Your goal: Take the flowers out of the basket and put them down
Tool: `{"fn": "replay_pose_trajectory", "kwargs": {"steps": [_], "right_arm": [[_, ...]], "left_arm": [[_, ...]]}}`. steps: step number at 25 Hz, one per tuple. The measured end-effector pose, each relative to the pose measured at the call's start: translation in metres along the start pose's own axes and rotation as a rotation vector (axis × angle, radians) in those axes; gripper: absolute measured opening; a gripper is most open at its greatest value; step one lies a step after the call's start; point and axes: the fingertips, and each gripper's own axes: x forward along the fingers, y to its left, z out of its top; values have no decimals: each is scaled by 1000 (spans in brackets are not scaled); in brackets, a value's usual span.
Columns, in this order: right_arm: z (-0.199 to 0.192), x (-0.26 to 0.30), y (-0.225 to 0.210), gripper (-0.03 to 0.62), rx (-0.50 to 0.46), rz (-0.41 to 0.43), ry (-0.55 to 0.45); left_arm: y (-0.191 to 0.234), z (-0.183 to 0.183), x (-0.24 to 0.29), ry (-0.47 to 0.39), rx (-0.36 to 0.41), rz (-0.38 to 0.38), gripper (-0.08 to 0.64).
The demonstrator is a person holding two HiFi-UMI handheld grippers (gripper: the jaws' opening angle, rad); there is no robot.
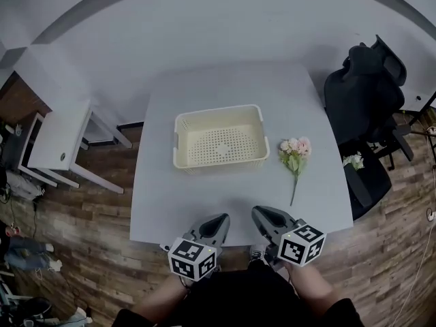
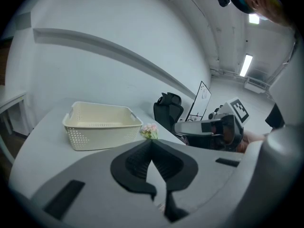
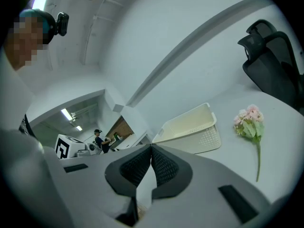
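Observation:
A small bunch of pink and white flowers (image 1: 295,148) lies flat on the grey table (image 1: 163,203), just right of the cream perforated basket (image 1: 219,137). The basket is empty. The right gripper view shows the flowers (image 3: 250,120) with the stem pointing toward me and the basket (image 3: 192,129) to their left. In the left gripper view the basket (image 2: 99,124) stands ahead and the flowers (image 2: 149,131) peek out beyond it. My left gripper (image 1: 221,221) and right gripper (image 1: 259,214) hover side by side over the table's near edge, both shut and holding nothing.
A black office chair (image 1: 364,90) stands at the table's right side, with another bunch of flowers (image 1: 353,160) on a black seat beside it. A white side table (image 1: 58,138) stands to the left on the wooden floor. The person's hands and dark sleeves fill the bottom of the head view.

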Motion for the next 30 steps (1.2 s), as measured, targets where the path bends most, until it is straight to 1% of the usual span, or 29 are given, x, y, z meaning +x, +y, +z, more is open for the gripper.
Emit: {"fn": "replay_pose_trajectory", "kwargs": {"steps": [6,14,18,22,27,30], "right_arm": [[-34,1,53,25,4,-38,-35],[-80,-11,97,23,7,-128,-73],[-94,-19,108,23,2,-171,-85],[-106,-23,114,23,2,-206,-94],[-113,-26,115,23,12,-235,-110],[-112,-26,111,23,16,-241,-117]], "left_arm": [[14,-16,-49,12,14,-47,6],[16,-46,-90,43,30,-134,6],[9,-59,-97,66,39,-184,6],[4,-64,-99,78,59,-228,6],[1,-71,-98,92,75,-257,6],[2,-69,-97,88,81,-260,6]]}}
